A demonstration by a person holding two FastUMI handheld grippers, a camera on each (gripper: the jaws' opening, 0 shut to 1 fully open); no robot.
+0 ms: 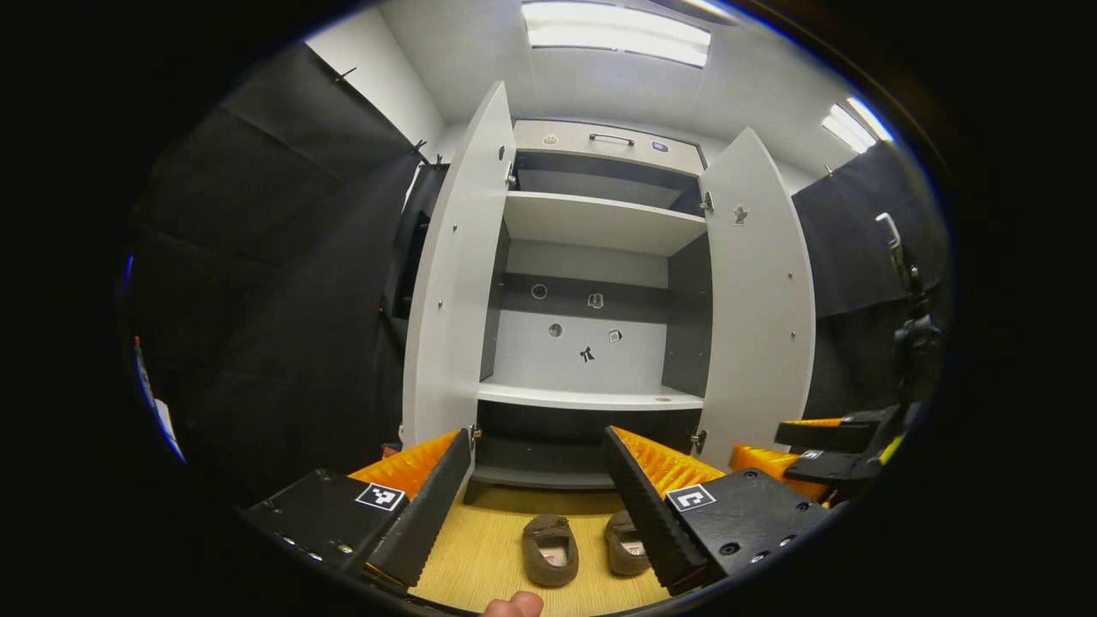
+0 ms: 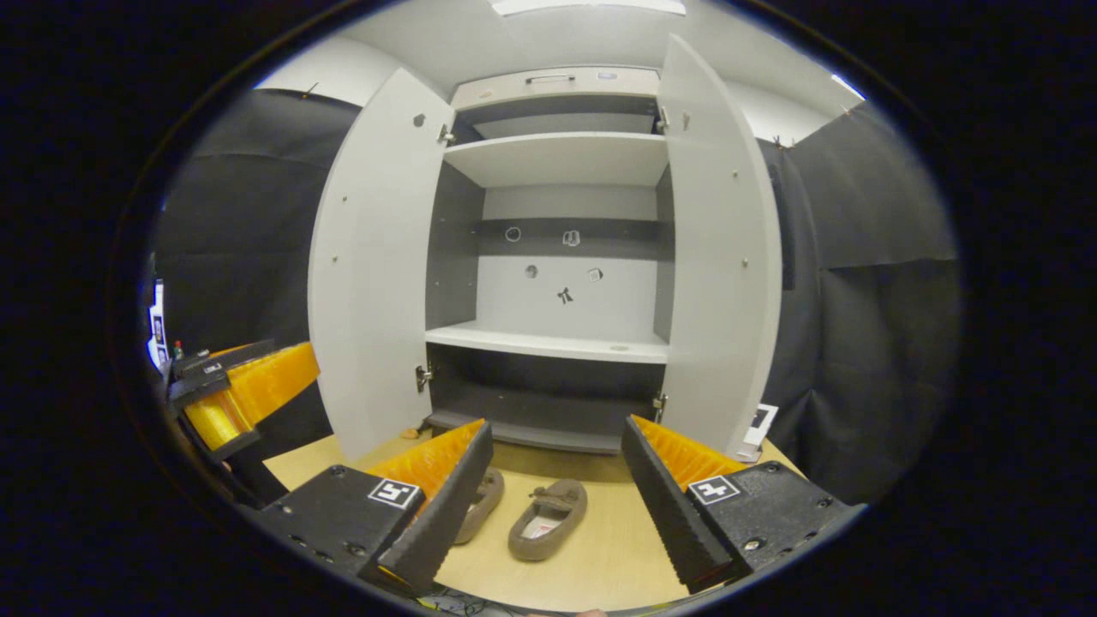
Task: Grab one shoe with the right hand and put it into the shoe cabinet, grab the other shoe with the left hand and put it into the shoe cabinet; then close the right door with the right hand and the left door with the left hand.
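Two brown slipper-like shoes lie side by side on the pale wooden floor (image 1: 480, 557) in front of the shoe cabinet (image 1: 600, 223). In the left gripper view, the left shoe (image 1: 550, 550) is in full sight and the right shoe (image 1: 624, 543) is partly behind a finger. My left gripper (image 1: 538, 435) hovers open above them, holding nothing. In the right gripper view, my right gripper (image 2: 557, 424) is also open and empty, with one shoe (image 2: 548, 519) between its fingers and the other shoe (image 2: 485, 504) half hidden. Both white doors, left (image 2: 373, 274) and right (image 2: 720, 257), stand wide open.
Inside the cabinet are an upper shelf (image 1: 600, 221), a lower shelf (image 1: 591, 396) and a dark bottom compartment (image 2: 548, 403), all bare. A dark stand (image 1: 913, 334) rises at the right. A small white card (image 2: 758, 426) leans by the right door's foot. A fingertip (image 1: 514, 605) pokes in below.
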